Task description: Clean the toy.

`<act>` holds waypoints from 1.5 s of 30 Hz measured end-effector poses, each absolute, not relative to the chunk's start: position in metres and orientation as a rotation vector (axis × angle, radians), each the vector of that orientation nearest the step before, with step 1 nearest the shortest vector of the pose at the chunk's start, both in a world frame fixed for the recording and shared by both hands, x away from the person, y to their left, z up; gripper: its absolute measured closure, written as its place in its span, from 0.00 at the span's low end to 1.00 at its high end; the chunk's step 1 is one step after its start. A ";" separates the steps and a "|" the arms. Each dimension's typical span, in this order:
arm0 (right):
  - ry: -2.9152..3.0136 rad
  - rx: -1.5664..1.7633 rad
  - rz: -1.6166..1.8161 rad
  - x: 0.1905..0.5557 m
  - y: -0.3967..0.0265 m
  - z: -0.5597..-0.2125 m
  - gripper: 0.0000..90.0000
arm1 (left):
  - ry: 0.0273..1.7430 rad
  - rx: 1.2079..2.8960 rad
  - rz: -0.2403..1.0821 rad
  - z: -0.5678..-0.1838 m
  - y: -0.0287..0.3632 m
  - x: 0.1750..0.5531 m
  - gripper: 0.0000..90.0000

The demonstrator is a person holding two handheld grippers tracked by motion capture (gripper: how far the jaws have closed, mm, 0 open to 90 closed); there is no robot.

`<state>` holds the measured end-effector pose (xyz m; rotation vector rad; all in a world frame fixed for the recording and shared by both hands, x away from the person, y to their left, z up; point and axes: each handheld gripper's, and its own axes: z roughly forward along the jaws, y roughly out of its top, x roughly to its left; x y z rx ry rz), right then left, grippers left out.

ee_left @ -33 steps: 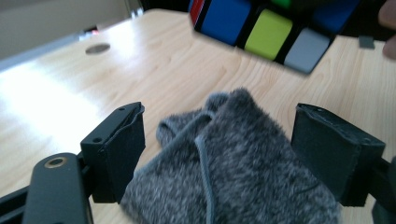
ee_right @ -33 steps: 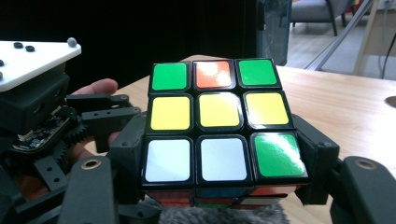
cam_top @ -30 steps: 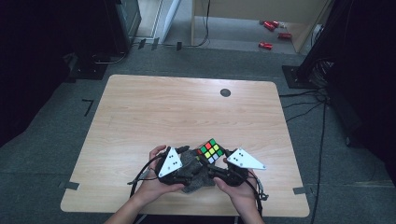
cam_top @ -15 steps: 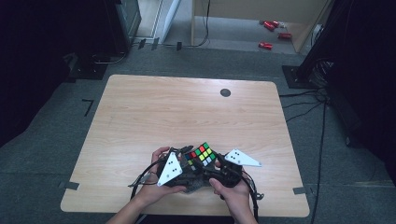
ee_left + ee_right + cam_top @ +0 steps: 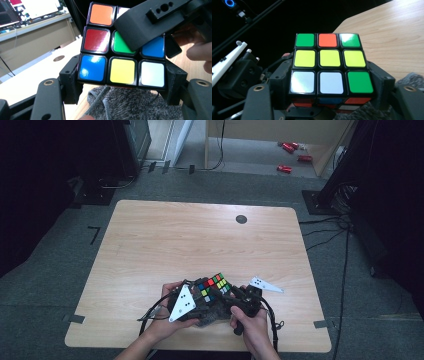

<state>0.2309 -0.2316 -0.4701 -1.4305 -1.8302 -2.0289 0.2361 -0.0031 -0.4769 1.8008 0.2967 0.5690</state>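
Near the table's front edge the person holds a scrambled puzzle cube just above a grey knitted cloth. The left gripper clamps the cube's bottom layer, pads pressed on both side faces, and its jaws have just been closing onto it. The right gripper grips another layer from the other side, one jaw lying across the cube's face in the left gripper view; its jaws have just been opening slightly, though the pads still seem to press, which is hard to tell from above.

The cube should handle as light, rigid and slick-faced; it is best taken flat on opposite faces of one layer, since a corner grip would slip or twist.

Against a second ago, the cube sits a little nearer the left hand and has turned, and the right gripper has swung in closer. Farther off, the table carries a dark round hole
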 end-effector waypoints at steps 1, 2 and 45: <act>-1.846 -1.427 -2.038 0.231 -0.233 -0.470 0.34 | 0.296 1.807 0.570 -0.477 -0.002 0.236 0.37; -1.858 -1.424 -2.044 0.231 -0.234 -0.469 0.33 | 0.296 1.812 0.571 -0.476 -0.001 0.237 0.37; -2.935 -1.383 -1.418 0.236 -0.195 -0.521 0.61 | 0.611 1.826 0.392 -0.463 0.054 0.273 0.38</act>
